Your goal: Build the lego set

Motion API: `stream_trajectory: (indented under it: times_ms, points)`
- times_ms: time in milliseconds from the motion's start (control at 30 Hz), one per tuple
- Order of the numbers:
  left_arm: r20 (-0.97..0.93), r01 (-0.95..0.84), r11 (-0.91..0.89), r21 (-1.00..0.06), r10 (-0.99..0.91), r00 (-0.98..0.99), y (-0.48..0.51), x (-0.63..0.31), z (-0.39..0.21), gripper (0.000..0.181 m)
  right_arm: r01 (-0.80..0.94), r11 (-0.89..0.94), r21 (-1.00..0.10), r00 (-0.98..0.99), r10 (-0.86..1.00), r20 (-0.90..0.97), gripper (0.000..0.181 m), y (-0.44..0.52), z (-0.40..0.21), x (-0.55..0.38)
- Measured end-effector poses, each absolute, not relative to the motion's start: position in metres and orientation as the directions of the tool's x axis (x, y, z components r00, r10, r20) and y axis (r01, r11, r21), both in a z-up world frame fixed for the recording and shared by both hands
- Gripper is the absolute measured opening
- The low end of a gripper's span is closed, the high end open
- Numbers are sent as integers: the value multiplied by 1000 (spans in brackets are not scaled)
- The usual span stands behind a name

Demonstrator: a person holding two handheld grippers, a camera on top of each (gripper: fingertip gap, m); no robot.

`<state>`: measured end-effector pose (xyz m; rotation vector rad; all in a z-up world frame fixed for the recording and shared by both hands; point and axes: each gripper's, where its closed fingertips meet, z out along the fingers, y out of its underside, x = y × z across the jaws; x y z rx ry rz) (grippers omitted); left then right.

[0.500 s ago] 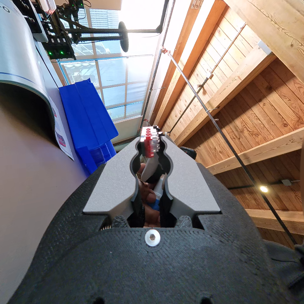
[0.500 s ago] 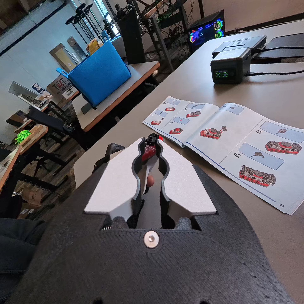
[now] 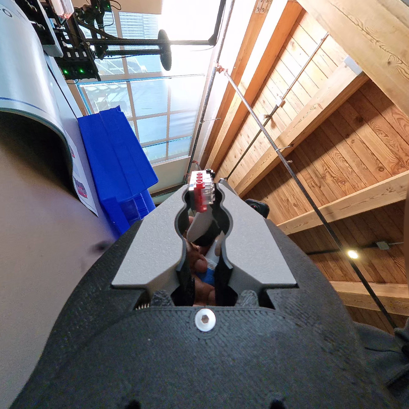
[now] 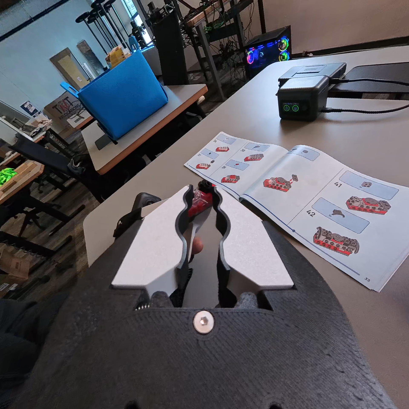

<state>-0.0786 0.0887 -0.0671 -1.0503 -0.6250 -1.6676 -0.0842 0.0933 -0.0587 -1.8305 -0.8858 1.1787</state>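
While the left gripper [image 3: 201, 190] is clamping its fingers on the red-and-clear lego assembly [image 3: 201, 191] and tilting up toward the wooden ceiling [image 3: 332, 155], the right gripper [image 4: 200, 194] is pinching the same assembly [image 4: 200, 199] from the other side. Just beyond them, the open instruction booklet [image 4: 298, 199] is lying flat on the grey table [image 4: 254, 119], with a black power unit [image 4: 301, 99] sitting farther back.

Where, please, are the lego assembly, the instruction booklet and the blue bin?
lego assembly [image 3: 201, 192]: left wrist view, its red studded side.
instruction booklet [image 4: 309, 199]: right wrist view, right-hand page.
blue bin [image 4: 124, 104]: right wrist view, its front wall.
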Motion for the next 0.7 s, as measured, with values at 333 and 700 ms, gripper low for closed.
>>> stream_trajectory:
  times_ms: [333, 700]
  points:
    - [874, 939, -337, -73, -476, -102, 89, -82, -68, 21, 86, -432, -898, 358, 854, -377, 18, 111, -57, -47]
    - [879, 931, -354, -89, -467, -94, 91, -77, -69, 20, 131, -453, -882, 684, 685, -251, 18, 142, -94, 135]
